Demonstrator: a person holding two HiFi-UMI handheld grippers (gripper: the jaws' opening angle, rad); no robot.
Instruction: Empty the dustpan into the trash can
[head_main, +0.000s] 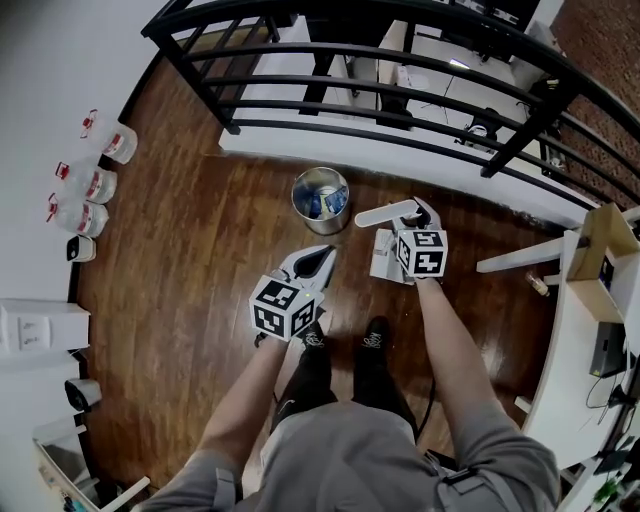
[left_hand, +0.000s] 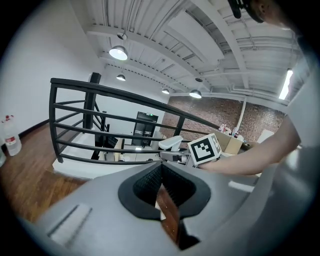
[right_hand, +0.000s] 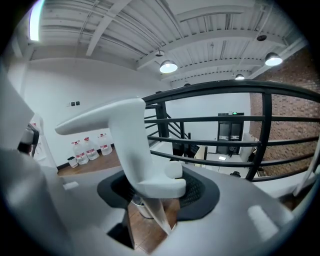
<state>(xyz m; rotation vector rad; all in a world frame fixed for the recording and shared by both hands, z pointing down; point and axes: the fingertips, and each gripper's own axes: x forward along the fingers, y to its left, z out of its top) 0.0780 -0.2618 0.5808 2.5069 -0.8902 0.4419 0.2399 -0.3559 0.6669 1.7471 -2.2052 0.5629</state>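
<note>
The round metal trash can (head_main: 320, 198) stands on the wood floor, with blue rubbish inside. Right of it, my right gripper (head_main: 422, 212) is shut on the white handle (head_main: 386, 213) of the dustpan (head_main: 384, 256), whose pan hangs below over the floor. In the right gripper view the handle (right_hand: 134, 145) fills the space between the jaws, and the can's rim (right_hand: 141, 208) shows just beneath them. My left gripper (head_main: 322, 258) hovers below the can, shut with nothing in it. In the left gripper view its pads (left_hand: 150, 180) meet, and the handle (left_hand: 171, 142) shows ahead.
A black railing (head_main: 400, 70) runs along the floor's far edge behind the can. Three water jugs (head_main: 92, 183) stand by the left wall. A white desk (head_main: 585, 340) with a cardboard box (head_main: 604, 238) is at the right. The person's shoes (head_main: 374, 338) are near the dustpan.
</note>
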